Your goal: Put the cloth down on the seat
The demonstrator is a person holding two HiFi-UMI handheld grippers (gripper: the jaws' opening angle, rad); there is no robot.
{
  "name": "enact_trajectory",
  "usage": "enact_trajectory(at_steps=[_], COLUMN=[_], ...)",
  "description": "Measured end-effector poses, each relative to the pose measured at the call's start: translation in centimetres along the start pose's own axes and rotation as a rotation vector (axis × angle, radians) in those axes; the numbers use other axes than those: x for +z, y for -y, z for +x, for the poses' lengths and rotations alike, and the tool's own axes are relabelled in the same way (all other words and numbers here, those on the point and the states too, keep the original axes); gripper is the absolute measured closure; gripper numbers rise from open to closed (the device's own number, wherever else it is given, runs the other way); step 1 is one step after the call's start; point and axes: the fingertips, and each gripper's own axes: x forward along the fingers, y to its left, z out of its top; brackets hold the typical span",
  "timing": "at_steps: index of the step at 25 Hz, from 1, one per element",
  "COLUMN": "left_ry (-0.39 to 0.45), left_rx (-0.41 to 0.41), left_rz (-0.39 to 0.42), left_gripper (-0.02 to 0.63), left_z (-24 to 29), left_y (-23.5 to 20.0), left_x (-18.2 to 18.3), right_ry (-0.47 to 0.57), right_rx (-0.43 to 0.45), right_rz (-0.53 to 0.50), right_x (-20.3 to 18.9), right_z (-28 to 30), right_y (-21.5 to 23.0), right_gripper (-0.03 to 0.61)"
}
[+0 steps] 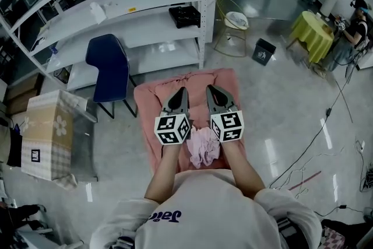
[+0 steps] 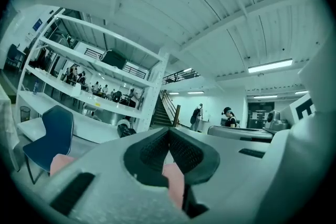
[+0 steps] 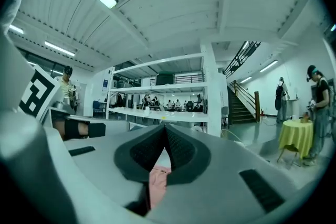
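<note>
A crumpled pale pink cloth [image 1: 204,146] lies on the near part of the pink seat [image 1: 192,80], between the two marker cubes and close to my body. My left gripper [image 1: 182,90] and right gripper [image 1: 210,88] hover side by side over the seat, tips pointing away from me. In the left gripper view the left gripper [image 2: 168,131] has its dark pads pressed together with nothing between the tips. The right gripper [image 3: 165,127] looks the same in its own view. Below both pairs of pads a strip of pink shows; whether it is cloth or seat I cannot tell.
A blue chair [image 1: 108,67] stands left of the seat, before white shelving [image 1: 145,20]. A box under a flowered cover [image 1: 49,131] is at far left. Beyond the seat are a yellow wire chair [image 1: 230,23] and a black bin [image 1: 263,51]. Cables [image 1: 309,148] cross the floor at right.
</note>
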Motion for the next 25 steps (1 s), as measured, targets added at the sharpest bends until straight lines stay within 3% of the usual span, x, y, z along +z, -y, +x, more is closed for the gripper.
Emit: enact_trajectory(at_steps=[7, 18, 25], left_ry=[0.087, 0.051, 0.014], left_rx=[-0.016, -0.059, -0.064], left_rz=[0.066, 0.060, 0.061], left_gripper=[0.600, 0.600, 0.599], left_z=[-1.0, -1.5, 1.3], left_y=[1.4, 3.6, 4.6], left_x=[2.3, 1.4, -0.5], right_ry=[0.061, 0.029, -0.013], right_rx=[-0.049, -0.078, -0.104], right_rz=[-0.002, 0.018, 0.047], right_x=[1.7, 0.2, -1.9], right_z=[-1.3, -3.5, -3.1], right_y=[1.1, 1.9, 5.3], right_gripper=[0.566, 0.566, 0.566])
